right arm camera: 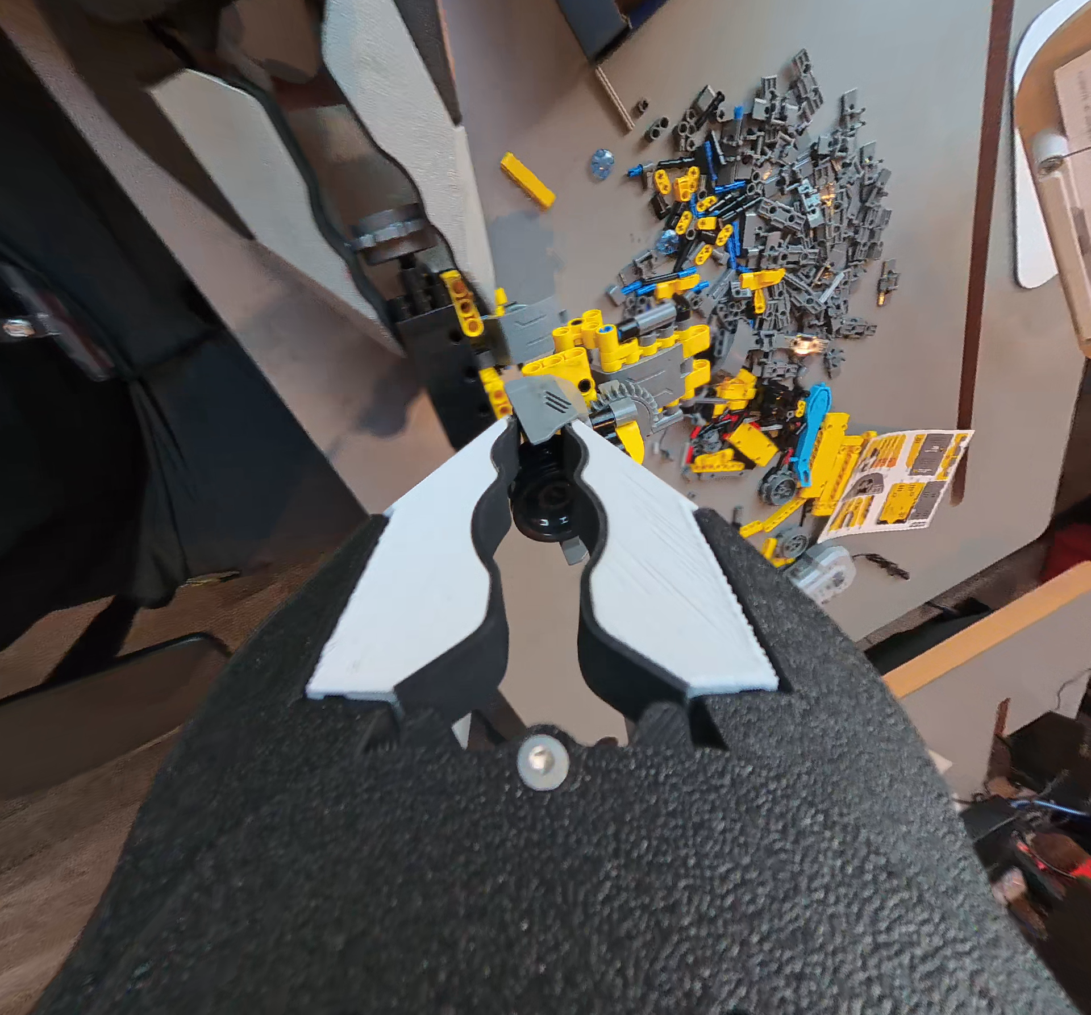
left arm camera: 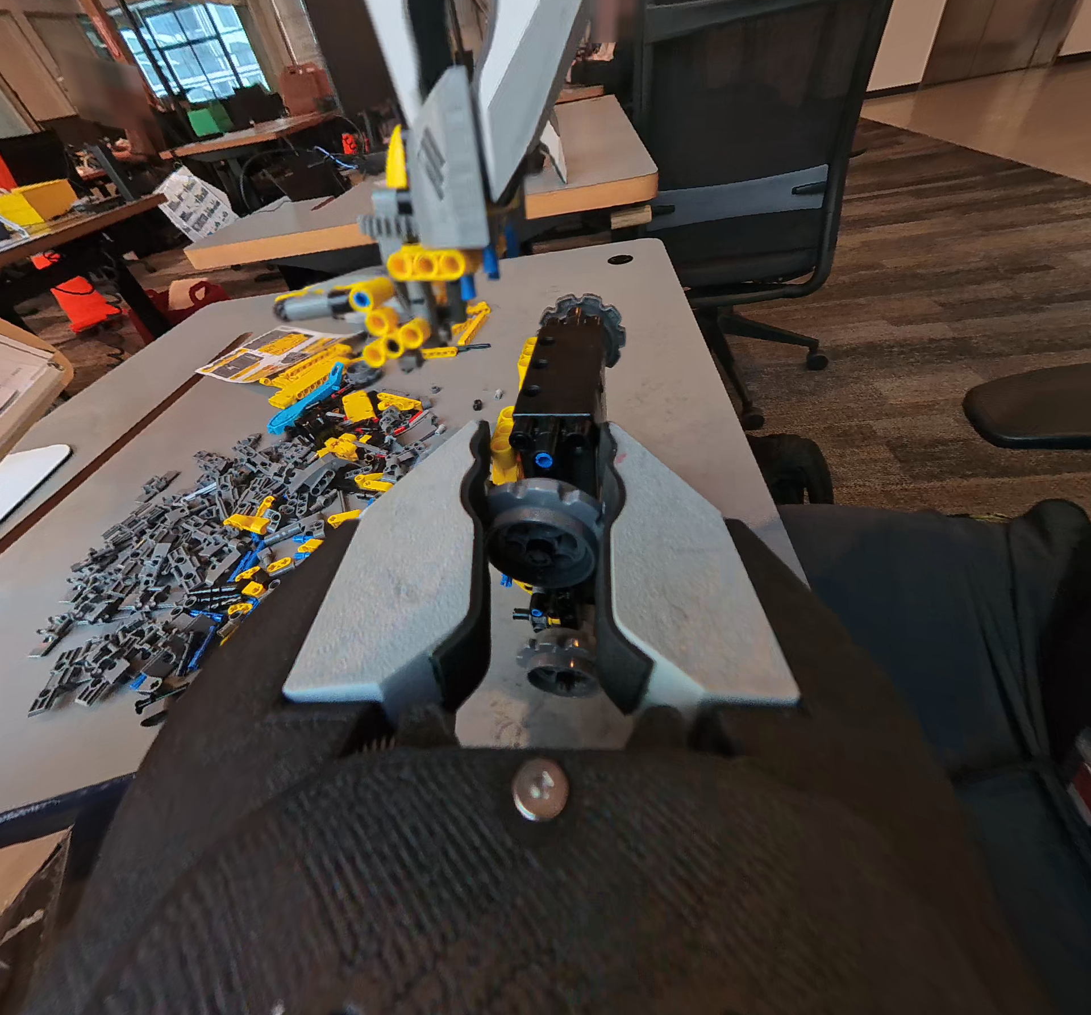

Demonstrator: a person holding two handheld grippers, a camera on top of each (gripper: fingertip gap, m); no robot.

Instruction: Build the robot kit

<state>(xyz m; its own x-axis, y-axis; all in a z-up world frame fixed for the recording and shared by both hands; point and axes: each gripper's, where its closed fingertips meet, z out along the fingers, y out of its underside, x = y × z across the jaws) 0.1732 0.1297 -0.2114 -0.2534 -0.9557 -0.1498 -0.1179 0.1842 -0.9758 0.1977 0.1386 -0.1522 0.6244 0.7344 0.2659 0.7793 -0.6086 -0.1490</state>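
Note:
My left gripper (left arm camera: 543, 443) is shut on a long black and yellow brick-built assembly (left arm camera: 561, 390) with grey toothed wheels (left arm camera: 540, 538), held just above the grey table (left arm camera: 679, 426). My right gripper (right arm camera: 540, 431) is shut on a yellow and grey assembly (right arm camera: 637, 361) with a gear and a black round part, and holds it off the table. In the left wrist view the right gripper (left arm camera: 472, 219) comes down from above with that assembly (left arm camera: 425, 266), just left of the black one's far end. In the right wrist view the left gripper (right arm camera: 413, 254) and the black assembly (right arm camera: 437, 361) sit close at upper left.
A wide pile of loose grey, yellow, blue and black parts (left arm camera: 177, 561) covers the table's left side, also seen in the right wrist view (right arm camera: 797, 219). A sticker sheet (left arm camera: 265, 355) and a loose yellow beam (right arm camera: 527, 180) lie nearby. A black office chair (left arm camera: 755, 101) stands beyond the table. The gap from one gripper's tips to the other's is roughly 7 cm.

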